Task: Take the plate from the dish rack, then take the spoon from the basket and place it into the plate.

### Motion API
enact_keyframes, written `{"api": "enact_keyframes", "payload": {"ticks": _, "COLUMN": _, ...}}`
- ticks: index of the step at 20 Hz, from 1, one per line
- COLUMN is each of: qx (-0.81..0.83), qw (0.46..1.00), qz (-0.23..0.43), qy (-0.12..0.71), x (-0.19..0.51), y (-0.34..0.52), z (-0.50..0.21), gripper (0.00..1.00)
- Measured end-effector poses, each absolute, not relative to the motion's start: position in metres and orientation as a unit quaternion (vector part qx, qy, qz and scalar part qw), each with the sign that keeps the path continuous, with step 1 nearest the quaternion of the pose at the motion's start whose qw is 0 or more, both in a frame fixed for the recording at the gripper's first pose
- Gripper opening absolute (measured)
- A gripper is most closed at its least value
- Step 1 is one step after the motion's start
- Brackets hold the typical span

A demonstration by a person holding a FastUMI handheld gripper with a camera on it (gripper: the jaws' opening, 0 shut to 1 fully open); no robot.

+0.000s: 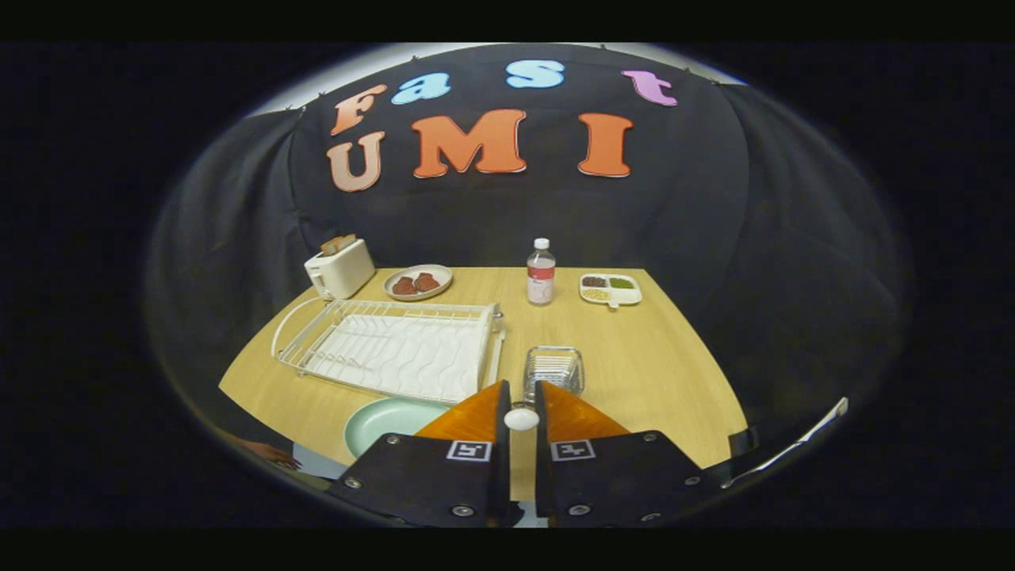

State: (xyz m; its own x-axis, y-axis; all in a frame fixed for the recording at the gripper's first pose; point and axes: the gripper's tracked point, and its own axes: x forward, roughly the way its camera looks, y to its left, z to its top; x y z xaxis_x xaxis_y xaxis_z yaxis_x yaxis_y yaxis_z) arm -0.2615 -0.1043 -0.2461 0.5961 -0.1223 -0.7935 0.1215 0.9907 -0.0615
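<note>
My gripper [521, 388] is shut on a white spoon [521, 419], whose rounded end shows in the narrow gap between the two fingers. A pale green plate [384, 420] lies flat on the wooden table just left of the fingers, partly hidden by the left one. Just beyond the fingertips stands the small wire basket [553, 371]; nothing shows inside it. The white wire dish rack [388, 349] sits beyond the plate with no dishes in it.
At the table's far side stand a white toaster [341, 268], a plate with brown pieces [418, 282], a clear bottle [541, 272] and a divided snack tray [610, 289]. A person's hand [271, 454] rests near the table's front left corner.
</note>
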Motion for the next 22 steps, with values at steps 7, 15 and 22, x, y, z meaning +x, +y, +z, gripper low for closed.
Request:
{"api": "enact_keyframes", "payload": {"ticks": 7, "qx": 0.03, "qw": 0.878, "qz": -0.009, "qy": 0.477, "x": -0.286, "y": -0.046, "z": -0.28, "gripper": 0.13}}
{"api": "enact_keyframes", "payload": {"ticks": 15, "qx": 0.034, "qw": 0.878, "qz": 0.065, "qy": 0.473, "x": -0.265, "y": 0.02, "z": -0.319, "gripper": 0.13}}
{"api": "enact_keyframes", "payload": {"ticks": 22, "qx": 0.007, "qw": 0.877, "qz": 0.103, "qy": 0.47, "x": -0.257, "y": 0.031, "z": -0.33, "gripper": 0.13}}
